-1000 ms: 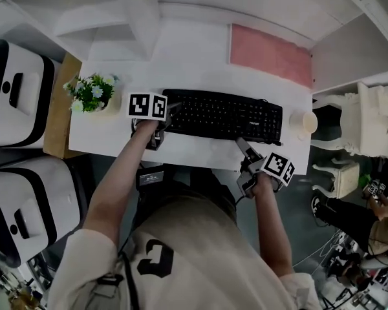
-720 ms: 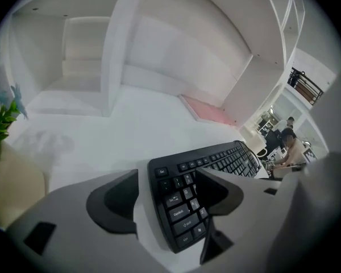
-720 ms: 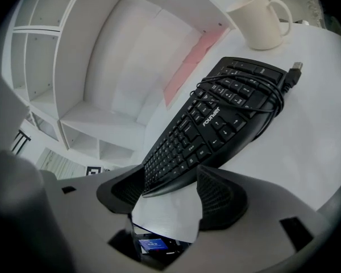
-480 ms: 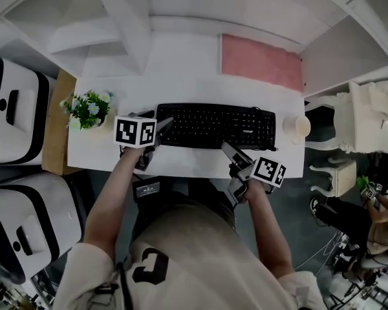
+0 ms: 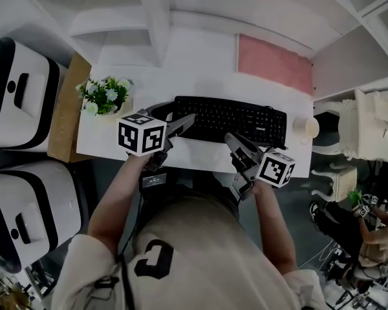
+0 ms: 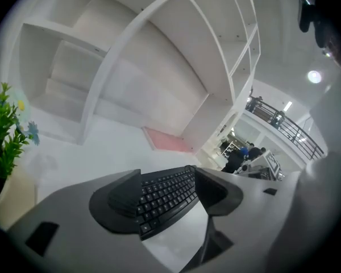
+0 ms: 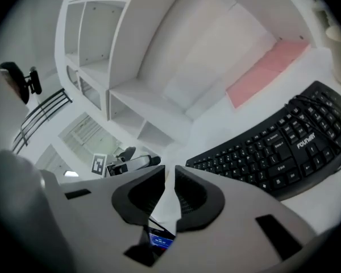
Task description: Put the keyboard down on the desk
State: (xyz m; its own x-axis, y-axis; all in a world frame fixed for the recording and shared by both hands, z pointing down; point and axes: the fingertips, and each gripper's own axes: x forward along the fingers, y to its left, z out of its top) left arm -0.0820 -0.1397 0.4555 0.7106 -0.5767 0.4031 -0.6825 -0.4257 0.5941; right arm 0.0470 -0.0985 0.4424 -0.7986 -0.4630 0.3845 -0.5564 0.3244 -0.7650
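Left hand-held gripper (image 5: pixel 183 122) near black keyboard (image 5: pixel 239 119)

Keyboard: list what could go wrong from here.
1. The open left tongs have the left end of the black plastic keyboard showing between their jaws; a sideways pull-out might drag it across the white desk.
2. The white cup stands beside the keyboard's right end, near the desk's right edge; a shove that way could tip it off.
3. The right tongs, closing on nothing, hang by the desk's front edge and might clip it.
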